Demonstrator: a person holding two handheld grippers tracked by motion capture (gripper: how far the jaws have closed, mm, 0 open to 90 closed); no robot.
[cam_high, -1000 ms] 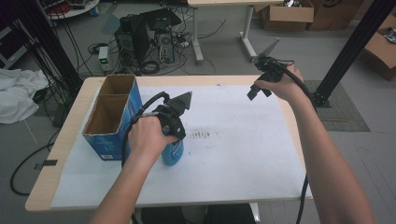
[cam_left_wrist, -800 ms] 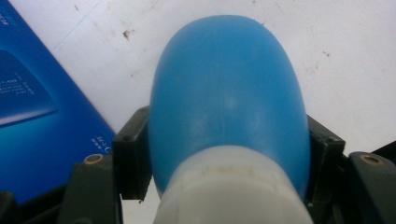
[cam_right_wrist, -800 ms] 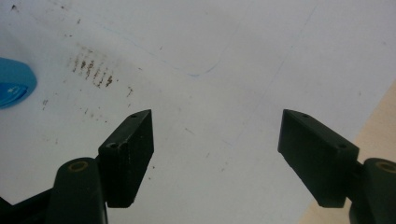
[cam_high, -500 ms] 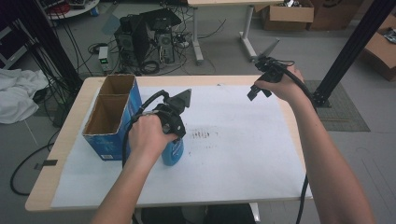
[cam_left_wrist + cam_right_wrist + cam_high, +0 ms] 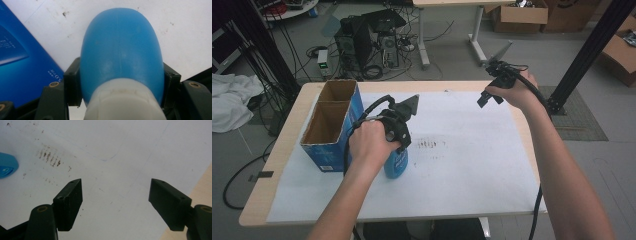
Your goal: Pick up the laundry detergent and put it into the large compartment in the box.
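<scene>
A blue bottle (image 5: pixel 396 164) with a white cap (image 5: pixel 125 100) stands on the white paper (image 5: pixel 462 150), right beside the blue cardboard box (image 5: pixel 329 125). My left gripper (image 5: pixel 397 137) is shut on it from above; in the left gripper view the blue bottle (image 5: pixel 121 55) sits squeezed between the two black jaws. My right gripper (image 5: pixel 486 99) hovers over the table's far right part, and in the right gripper view it (image 5: pixel 115 195) stands open with nothing between its fingers (image 5: pixel 70 200). An edge of the blue bottle (image 5: pixel 7 167) shows at that view's left.
The open-topped blue box (image 5: pixel 22 62) has two compartments and stands at the table's left. Dark smudges (image 5: pixel 429 145) mark the paper near the middle. The wooden table edge (image 5: pixel 532 135) lies to the right. Computers and cables (image 5: pixel 367 40) sit on the floor beyond.
</scene>
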